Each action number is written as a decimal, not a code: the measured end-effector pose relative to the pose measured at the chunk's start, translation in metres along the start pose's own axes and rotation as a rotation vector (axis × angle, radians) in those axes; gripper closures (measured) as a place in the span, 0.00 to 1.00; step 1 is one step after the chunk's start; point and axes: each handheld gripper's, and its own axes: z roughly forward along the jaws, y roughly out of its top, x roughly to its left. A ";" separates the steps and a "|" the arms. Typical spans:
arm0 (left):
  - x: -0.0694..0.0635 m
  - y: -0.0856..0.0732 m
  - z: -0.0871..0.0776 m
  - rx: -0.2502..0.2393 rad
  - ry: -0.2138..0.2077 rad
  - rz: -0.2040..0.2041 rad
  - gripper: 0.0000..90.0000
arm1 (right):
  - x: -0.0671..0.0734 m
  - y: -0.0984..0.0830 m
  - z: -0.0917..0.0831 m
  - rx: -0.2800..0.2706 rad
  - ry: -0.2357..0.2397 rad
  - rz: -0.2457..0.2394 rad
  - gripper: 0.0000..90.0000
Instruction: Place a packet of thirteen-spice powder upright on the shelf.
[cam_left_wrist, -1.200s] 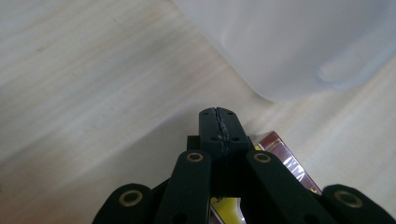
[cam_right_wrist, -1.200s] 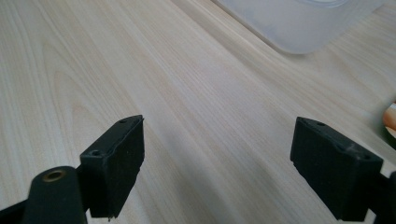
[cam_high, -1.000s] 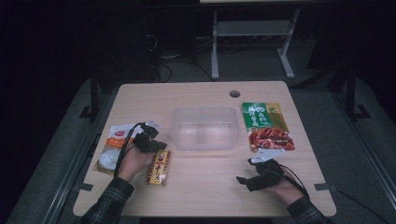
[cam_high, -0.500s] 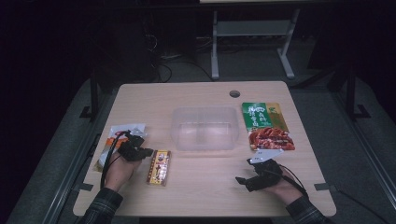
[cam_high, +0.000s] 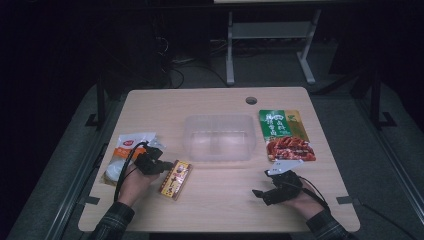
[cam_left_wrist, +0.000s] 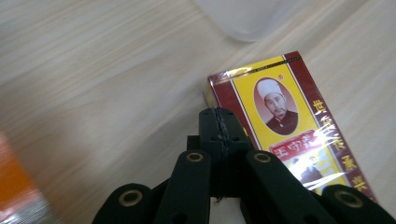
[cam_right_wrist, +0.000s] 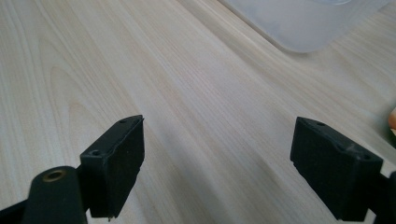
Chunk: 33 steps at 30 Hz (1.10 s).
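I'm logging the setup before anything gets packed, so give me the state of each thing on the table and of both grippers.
Left gripper: shut, empty, beside the box.
Right gripper: open, empty.
Red and yellow box: flat, sealed in film.
Clear plastic tub: upright, empty.
Green and red pouch: flat, unopened.
White and orange pouch: flat.

In the high view, light falls from above on the table (cam_high: 220, 100), while the floor and room beyond its edges lie almost black. That view is soft and grainy. The left gripper view is sharper on the box (cam_left_wrist: 299, 126), whose wrapper shows white glare; its lower left corner is blurred. The right gripper view is evenly bright, with soft shadows under the pads (cam_right_wrist: 119, 158).
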 end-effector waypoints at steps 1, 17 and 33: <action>-0.002 0.001 0.001 0.003 -0.011 0.014 1.00 | 0.000 0.000 0.000 -0.001 0.000 0.000 0.19; -0.035 0.012 0.013 -0.015 -0.133 0.095 1.00 | 0.000 0.000 0.000 0.004 0.003 0.000 0.19; -0.041 -0.013 -0.031 -0.098 -0.172 0.178 0.58 | -0.001 -0.001 0.000 0.002 0.004 -0.007 0.19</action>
